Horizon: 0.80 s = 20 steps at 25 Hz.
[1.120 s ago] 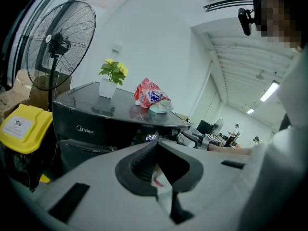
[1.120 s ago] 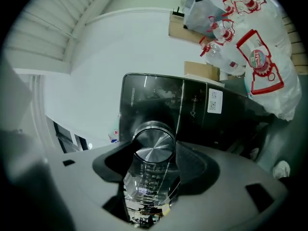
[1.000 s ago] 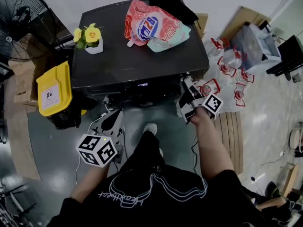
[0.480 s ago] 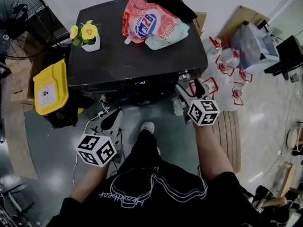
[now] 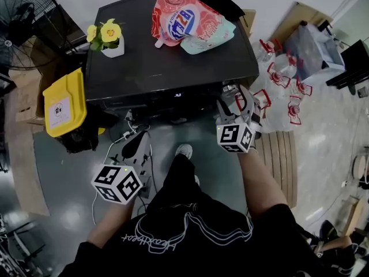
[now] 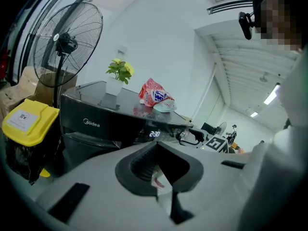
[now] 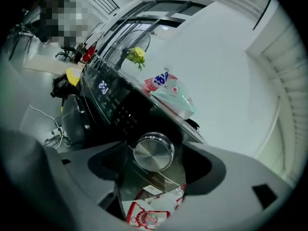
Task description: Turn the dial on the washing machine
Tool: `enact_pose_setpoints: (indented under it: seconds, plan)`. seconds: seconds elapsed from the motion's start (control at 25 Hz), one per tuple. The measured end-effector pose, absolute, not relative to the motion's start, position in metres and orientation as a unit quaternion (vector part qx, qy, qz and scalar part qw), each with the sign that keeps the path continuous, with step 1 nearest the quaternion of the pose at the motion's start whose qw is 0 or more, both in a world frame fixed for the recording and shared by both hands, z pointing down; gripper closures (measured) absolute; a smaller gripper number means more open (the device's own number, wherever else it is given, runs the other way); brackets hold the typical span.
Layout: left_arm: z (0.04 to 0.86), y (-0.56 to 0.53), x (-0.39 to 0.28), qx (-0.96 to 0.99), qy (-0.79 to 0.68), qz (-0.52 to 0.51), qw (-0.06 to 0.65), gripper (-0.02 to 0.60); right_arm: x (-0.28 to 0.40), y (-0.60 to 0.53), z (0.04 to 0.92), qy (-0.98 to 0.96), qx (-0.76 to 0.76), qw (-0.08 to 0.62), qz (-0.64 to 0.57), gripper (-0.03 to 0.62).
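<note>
The dark washing machine (image 5: 173, 62) stands ahead of me, its lit display (image 5: 177, 95) on the front panel. Its round metal dial (image 7: 153, 151) sits at the panel's right end (image 5: 229, 89). My right gripper (image 5: 235, 101) is at that dial. In the right gripper view the dial lies between the two jaws of the right gripper (image 7: 156, 157); the jaws are closing and their pads stand clear of it. My left gripper (image 5: 135, 147) hangs low over the floor, left of the machine's front, with its jaw tips together and nothing in them (image 6: 156, 146).
On the machine's top are a vase of yellow flowers (image 5: 109, 38) and detergent pouches (image 5: 187, 21). A yellow-lidded bin (image 5: 62, 103) and a fan (image 5: 23, 27) stand to the left. Red-labelled plastic jugs (image 5: 282, 88) crowd the right. Cables and a power strip (image 5: 124, 138) lie on the floor.
The right gripper has rolled at the dial, so its marker cube has swung from the right side to the near side, and its jaws have spread. The left gripper has stayed put.
</note>
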<state>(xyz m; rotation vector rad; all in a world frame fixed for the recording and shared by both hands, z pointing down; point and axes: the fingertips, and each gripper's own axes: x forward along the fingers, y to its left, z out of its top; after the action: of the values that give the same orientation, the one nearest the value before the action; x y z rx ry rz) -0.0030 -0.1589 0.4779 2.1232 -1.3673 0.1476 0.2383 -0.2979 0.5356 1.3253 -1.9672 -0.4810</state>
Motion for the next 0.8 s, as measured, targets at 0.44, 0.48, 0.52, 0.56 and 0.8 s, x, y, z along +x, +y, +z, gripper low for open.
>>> enact_pose_setpoints:
  seconds: [0.44, 0.48, 0.52, 0.56, 0.8]
  plan:
    - [0.480, -0.158, -0.015, 0.795, -0.524, 0.057, 0.301, 0.577, 0.241, -0.309, 0.548, -0.726, 0.548, 0.377, -0.176, 0.307]
    - [0.480, -0.158, -0.016, 0.794, -0.526, 0.056, 0.300, 0.577, 0.241, -0.310, 0.548, -0.725, 0.549, 0.376, -0.174, 0.308]
    - [0.479, -0.158, -0.017, 0.793, -0.528, 0.056, 0.300, 0.577, 0.242, -0.309, 0.549, -0.725, 0.550, 0.376, -0.173, 0.309]
    - [0.479, -0.158, -0.019, 0.791, -0.530, 0.055, 0.299, 0.577, 0.242, -0.309, 0.548, -0.725, 0.550, 0.376, -0.173, 0.310]
    - [0.480, -0.155, -0.022, 0.788, -0.535, 0.052, 0.300, 0.577, 0.242, -0.309, 0.548, -0.730, 0.551, 0.370, -0.162, 0.312]
